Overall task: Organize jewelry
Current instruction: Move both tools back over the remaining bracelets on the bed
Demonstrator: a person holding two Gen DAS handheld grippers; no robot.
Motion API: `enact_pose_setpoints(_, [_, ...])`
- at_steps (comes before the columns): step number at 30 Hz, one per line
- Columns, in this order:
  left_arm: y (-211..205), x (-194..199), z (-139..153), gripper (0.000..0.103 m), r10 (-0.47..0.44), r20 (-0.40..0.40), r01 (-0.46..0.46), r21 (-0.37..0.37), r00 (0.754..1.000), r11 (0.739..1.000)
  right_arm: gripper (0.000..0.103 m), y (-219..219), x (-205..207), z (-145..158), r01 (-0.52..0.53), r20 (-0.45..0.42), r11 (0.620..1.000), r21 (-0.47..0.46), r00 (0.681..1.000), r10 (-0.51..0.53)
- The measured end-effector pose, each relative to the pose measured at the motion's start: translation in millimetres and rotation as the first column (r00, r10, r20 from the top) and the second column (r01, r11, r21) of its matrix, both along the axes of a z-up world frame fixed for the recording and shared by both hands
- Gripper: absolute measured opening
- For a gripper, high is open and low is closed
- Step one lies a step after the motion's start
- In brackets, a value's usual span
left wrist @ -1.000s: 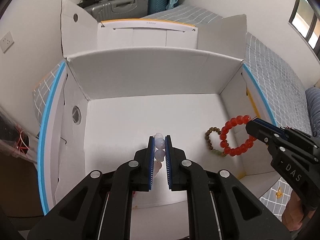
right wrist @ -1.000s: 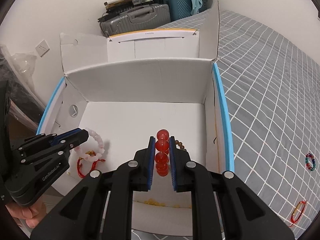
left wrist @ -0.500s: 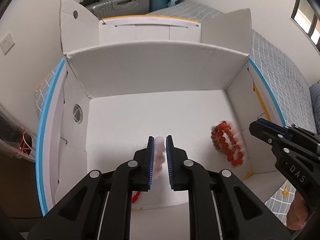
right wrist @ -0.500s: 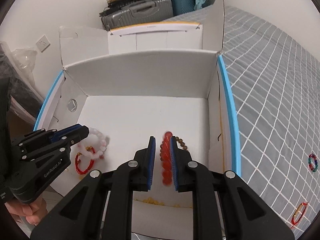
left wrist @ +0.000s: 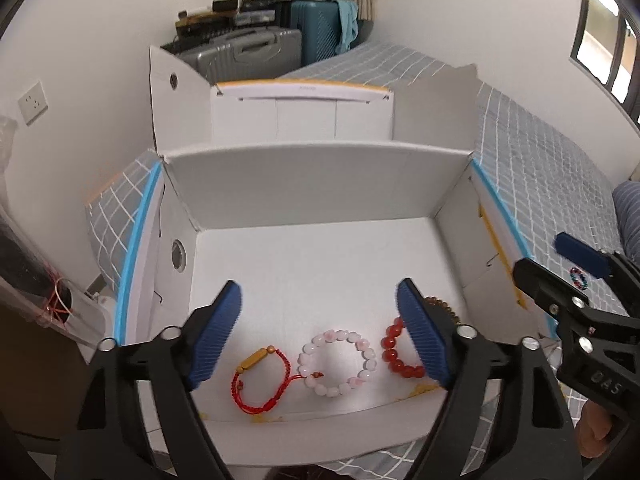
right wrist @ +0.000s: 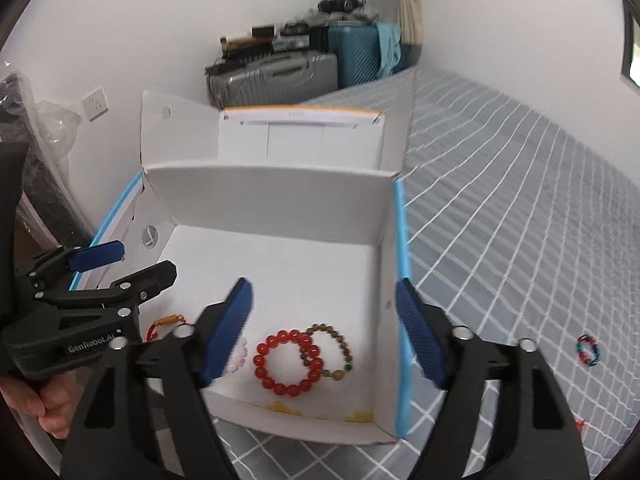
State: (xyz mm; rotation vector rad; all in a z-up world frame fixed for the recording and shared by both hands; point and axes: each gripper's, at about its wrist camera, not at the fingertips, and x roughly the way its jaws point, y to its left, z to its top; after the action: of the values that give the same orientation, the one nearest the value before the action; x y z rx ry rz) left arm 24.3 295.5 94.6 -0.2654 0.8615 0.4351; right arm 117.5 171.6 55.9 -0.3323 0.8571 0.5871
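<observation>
A white open box stands on the bed. On its floor lie a red cord bracelet, a pale pink bead bracelet, a red bead bracelet and a brown bead bracelet. My left gripper is open and empty above the pink bracelet. My right gripper is open and empty above the red bead bracelet. Each gripper shows at the edge of the other's view.
A multicoloured bracelet lies on the grey checked bedcover right of the box. Suitcases are stacked at the back wall. A plastic-wrapped object stands at the left.
Both grippers opened and let go: the pink bracelet and the red bead bracelet dropped to the box floor. Both grippers pulled back and up from the box.
</observation>
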Motion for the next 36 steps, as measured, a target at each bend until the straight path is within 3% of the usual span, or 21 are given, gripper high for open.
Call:
enact_pose_setpoints(5, [-20.7, -2.9, 15.2, 0.094, -0.028, 0.050, 0.027, 0.025, 0.998, 0.999, 0.092, -35.9, -13.8, 26.1, 0.052, 0.104, 0.998, 0.026, 0.993, -0.054])
enact_pose_setpoints(18, [-117.7, 18.9, 27.3, 0.097, -0.223, 0.124, 0.220, 0.041, 0.967, 0.975, 0.095, -148.9, -29.3, 58.9, 0.241, 0.188, 0.970, 0.040, 0.951, -0.244])
enact_pose_setpoints(28, [-214.2, 40.8, 2.1, 0.097, -0.406, 0.120, 0.409, -0.002, 0.906, 0.913, 0.095, -251.8, -48.7, 59.2, 0.421, 0.202, 0.907, 0.029, 0.886, -0.418])
enact_pose_setpoints(36, [-279.3, 45.6, -24.2, 0.097, -0.527, 0.105, 0.531, -0.024, 0.844, 0.847, 0.095, -326.8, -75.4, 34.2, 0.548, 0.186, 0.836, 0.022, 0.820, -0.542])
